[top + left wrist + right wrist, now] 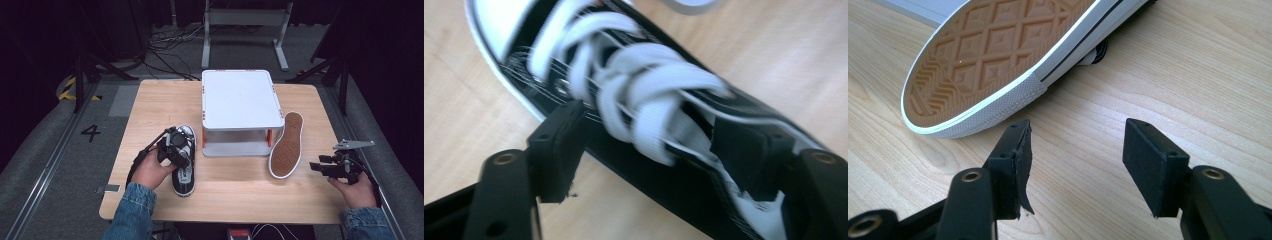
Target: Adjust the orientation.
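Note:
A black sneaker (184, 175) with white laces (644, 100) stands upright on the wooden table (230, 195), left of a white stand. My left gripper (181, 152) hangs over its lacing, jaws straddling the upper (649, 120): one pad by the outer side, the other over the tongue. Neither pad visibly presses on it, so I read the gripper as open. A second sneaker (286, 145) lies on its side right of the stand, its tan sole (993, 45) facing me. My right gripper (316, 167) hovers open and empty (1075, 125) just short of that sole's heel.
A white two-level stand (241, 100) sits at the table's middle back, with orange posts and an open lower shelf (235, 148). Bare wood lies in front of it between the two sneakers. Dark floor, cables and metal frames surround the table.

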Motion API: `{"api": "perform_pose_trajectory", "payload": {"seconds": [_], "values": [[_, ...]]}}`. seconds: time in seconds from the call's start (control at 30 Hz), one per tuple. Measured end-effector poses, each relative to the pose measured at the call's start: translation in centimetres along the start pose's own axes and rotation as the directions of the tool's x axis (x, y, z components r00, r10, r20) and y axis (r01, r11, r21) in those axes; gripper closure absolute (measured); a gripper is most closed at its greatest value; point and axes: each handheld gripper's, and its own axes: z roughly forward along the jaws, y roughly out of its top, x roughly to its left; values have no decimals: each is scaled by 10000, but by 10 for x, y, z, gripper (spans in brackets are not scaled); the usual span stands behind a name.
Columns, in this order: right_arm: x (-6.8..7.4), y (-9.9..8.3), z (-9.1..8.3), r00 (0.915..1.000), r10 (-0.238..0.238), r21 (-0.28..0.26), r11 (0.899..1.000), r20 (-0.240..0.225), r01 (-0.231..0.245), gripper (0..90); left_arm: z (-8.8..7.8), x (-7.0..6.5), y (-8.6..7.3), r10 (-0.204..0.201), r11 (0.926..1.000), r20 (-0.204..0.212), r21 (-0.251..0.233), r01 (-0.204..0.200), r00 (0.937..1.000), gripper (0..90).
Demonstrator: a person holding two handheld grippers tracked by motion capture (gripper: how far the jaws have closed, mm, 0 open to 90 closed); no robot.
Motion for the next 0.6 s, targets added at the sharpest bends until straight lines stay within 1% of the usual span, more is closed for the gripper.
{"api": "perform_pose_trajectory", "payload": {"seconds": [0.03,0.07,0.1,0.13,0.2,0.27,0.3,0.33,0.37,0.4,0.43,0.47,0.53,0.57,0.6], "values": [[1,0,0,10000,17,29,10000,5,-17,464,2,6,0,-26,9996,383,-277,36,9993,353],[1,0,0,10000,13,31,10000,-3,-13,464,3,12,1,-185,9992,752,-334,210,9970,393],[0,0,0,10000,-23,7,10000,2,23,463,4,17,1,-285,9988,1008,-359,323,9945,410],[0,0,0,10000,5,3,10000,-2,-5,463,6,24,2,-485,9979,1400,-355,539,9890,414],[-1,-1,0,10000,30,-1,10000,-15,-30,462,7,30,2,-635,9965,1751,-426,720,9825,422],[-1,-1,1,10000,22,21,10000,-11,-22,462,8,34,1,-632,9960,1855,-508,738,9806,463],[-1,-1,1,10000,45,32,10000,-13,-45,462,8,34,1,-582,9963,1792,-520,685,9821,488],[-1,-1,2,10000,41,35,10000,-12,-41,462,8,33,0,-457,9965,1674,-611,566,9848,520],[-1,-1,2,10000,35,42,10000,-6,-35,462,8,32,-1,-462,9958,1665,-702,586,9850,551],[-1,-1,2,10000,35,42,10000,-6,-35,462,8,32,-1,-462,9958,1665,-702,586,9850,612],[0,0,3,10000,4,60,10000,-34,-4,462,5,34,-2,-939,9916,1818,-712,1083,9788,681],[0,0,3,10000,-21,63,10000,-35,21,462,4,36,-3,-1376,9859,1933,-675,1530,9715,718],[0,0,3,10000,-40,51,10000,-22,40,461,1,37,-3,-1434,9846,1910,-713,1594,9711,740],[0,1,2,10000,-66,28,10000,-27,67,459,-2,37,-4,-1394,9851,1725,-763,1543,9751,746],[0,1,2,10000,-66,28,10000,-27,67,459,-2,37,-4,-1394,9851,1725,-763,1543,9751,753]]}}
